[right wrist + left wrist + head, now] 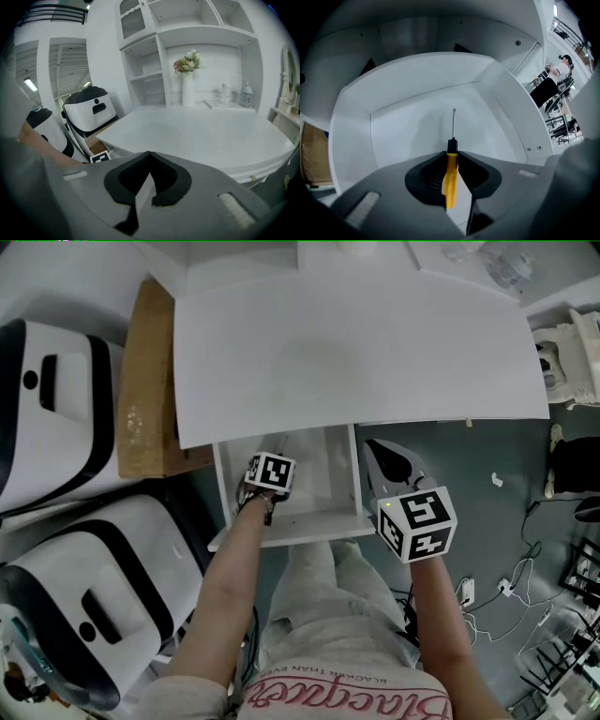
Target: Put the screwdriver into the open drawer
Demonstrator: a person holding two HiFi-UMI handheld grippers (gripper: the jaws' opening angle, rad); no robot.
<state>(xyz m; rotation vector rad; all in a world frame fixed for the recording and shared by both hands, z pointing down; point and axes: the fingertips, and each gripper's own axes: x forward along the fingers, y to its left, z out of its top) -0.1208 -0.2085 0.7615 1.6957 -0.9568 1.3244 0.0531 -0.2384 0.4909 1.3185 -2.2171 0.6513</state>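
The screwdriver [450,174] has a yellow handle, a black collar and a thin metal shaft. My left gripper [452,153] is shut on its handle, and the shaft points down into the open white drawer [408,126]. In the head view the left gripper [270,474] hangs inside the drawer [339,512], which is pulled out from under the white table [356,352]; the screwdriver is hidden there by the marker cube. My right gripper [382,454] hovers just right of the drawer's right wall. In its own view the right gripper [149,154] has its jaw tips together with nothing between them.
Two white-and-black machines [52,399] [94,606] stand at the left beside a brown board [150,381]. Cables [506,592] lie on the floor at the right. A vase of flowers [188,79] stands at the table's back. A person's legs [328,606] are below the drawer front.
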